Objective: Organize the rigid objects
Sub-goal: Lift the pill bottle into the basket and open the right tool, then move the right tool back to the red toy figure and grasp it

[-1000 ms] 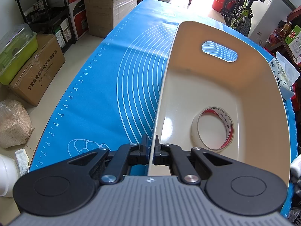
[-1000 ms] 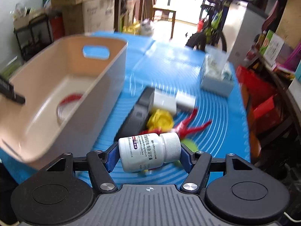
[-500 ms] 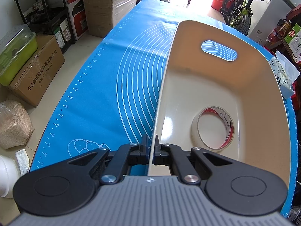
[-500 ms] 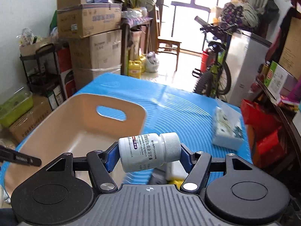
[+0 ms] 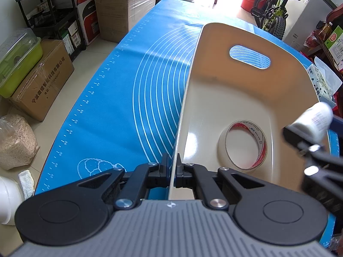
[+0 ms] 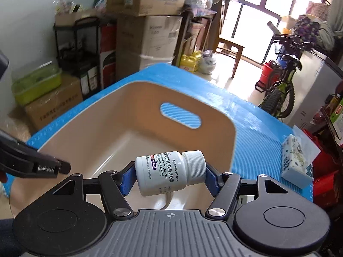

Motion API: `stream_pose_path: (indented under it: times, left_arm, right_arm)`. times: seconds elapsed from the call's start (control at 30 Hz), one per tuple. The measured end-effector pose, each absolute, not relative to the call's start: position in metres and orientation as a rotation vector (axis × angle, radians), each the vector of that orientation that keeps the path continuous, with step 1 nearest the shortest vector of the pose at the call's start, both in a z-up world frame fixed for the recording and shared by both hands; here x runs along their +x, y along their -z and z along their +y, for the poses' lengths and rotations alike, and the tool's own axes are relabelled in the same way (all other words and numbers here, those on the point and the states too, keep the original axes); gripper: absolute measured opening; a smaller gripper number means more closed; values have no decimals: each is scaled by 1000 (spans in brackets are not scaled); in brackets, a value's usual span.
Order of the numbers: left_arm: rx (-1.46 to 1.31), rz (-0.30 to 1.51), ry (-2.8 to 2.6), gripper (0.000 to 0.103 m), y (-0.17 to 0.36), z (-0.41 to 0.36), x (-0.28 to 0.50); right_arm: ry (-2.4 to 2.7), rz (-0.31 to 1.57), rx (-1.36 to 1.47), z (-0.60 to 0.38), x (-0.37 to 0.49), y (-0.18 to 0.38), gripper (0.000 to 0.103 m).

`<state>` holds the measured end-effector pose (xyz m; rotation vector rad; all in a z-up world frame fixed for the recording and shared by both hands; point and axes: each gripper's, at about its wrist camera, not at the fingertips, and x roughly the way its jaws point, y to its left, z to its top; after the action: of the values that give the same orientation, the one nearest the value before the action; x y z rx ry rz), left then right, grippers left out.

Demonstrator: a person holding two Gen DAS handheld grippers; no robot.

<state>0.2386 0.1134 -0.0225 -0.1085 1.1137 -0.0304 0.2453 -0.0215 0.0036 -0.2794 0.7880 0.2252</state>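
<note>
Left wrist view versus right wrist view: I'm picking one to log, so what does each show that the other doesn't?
Only the left wrist view shows the tape roll on the bin floor and the left gripper clamped on the bin's rim. Only the right wrist view shows the pill bottle's label and the right gripper gripping it end to end. Both show the beige bin, blue mat and pill bottle.

A: Item one, bin [image 5: 246, 98]?
B: Cream inside and out. Under the bin, a mat [image 5: 133, 90]: bright blue with white concentric arcs and a white numbered ruler along its edge.

A: Inside the bin?
B: Tape [image 5: 243, 145]: pale translucent roll, red-and-white printed core.

A: Over the bin?
B: Bottle [image 6: 169, 172]: white, white ribbed cap, dark print with a red and purple mark. Pads [image 6: 128, 178] against it are blue.

A: Right of the bin?
B: Pack [image 6: 294, 161]: white with blue-green floral pattern.
</note>
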Motion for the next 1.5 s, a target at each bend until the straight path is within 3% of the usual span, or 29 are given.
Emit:
stream_pose_path:
  times: [0.37,0.5,0.73,1.07,1.5]
  left_arm:
    - [-107,1114,31,5,23,114,239]
    - [-106,1115,31,5,23,113,239]
    - [-105,1116,29,5,23,113,239]
    - [-101,1116,28,5,22,113,239]
    - [-112,1117,28,5,21,116,240]
  right_arm:
    - [-330,1020,-372,14,252,41,68]
    - [-327,1073,-343,8,258,41,74]
    - [-321,984,-275,-4,250,15,85]
    - [-211,819,-146,-64,239,-41,90]
    - [7,846,-83,-165,219,-29,95]
